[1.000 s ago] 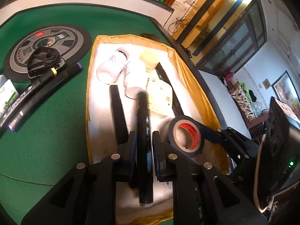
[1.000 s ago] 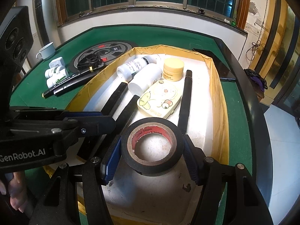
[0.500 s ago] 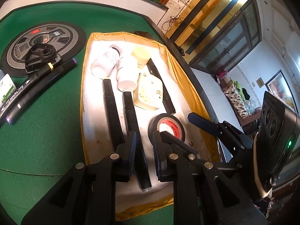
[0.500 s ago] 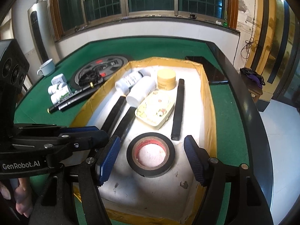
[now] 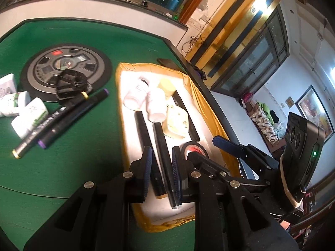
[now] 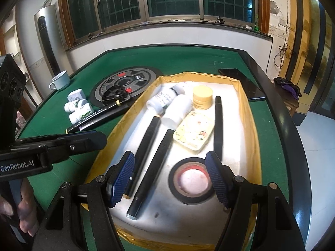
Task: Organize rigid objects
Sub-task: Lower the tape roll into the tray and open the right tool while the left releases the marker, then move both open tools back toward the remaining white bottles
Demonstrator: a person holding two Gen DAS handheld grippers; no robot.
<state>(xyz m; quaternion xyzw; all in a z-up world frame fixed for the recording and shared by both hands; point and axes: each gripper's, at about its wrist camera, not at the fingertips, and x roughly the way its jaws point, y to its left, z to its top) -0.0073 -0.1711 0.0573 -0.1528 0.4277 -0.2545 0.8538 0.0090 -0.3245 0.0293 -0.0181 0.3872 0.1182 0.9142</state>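
A yellow-rimmed tray (image 6: 253,138) with a white floor holds several things. A black tape roll (image 6: 191,179) lies flat near its front. My right gripper (image 6: 170,176) hovers above the roll, open wide and holding nothing. Three black markers lie lengthwise in the tray; the middle one (image 6: 155,163) lies free. In the left wrist view my left gripper (image 5: 161,167) is open above that marker (image 5: 162,142), not touching it. Two white bottles (image 6: 178,110), a yellow jar (image 6: 202,97) and a cream case (image 6: 194,133) fill the tray's far half.
On the green felt left of the tray lie two markers (image 5: 62,117), a black plastic piece (image 5: 71,83), a round grey disc (image 5: 62,67) and small white bottles (image 5: 27,115). A mug (image 6: 60,80) stands at the far left, a phone (image 6: 240,83) beside the tray's far right corner.
The left gripper let go of the middle marker and the right gripper let go of the tape roll. Both have drawn back and up from the tray.
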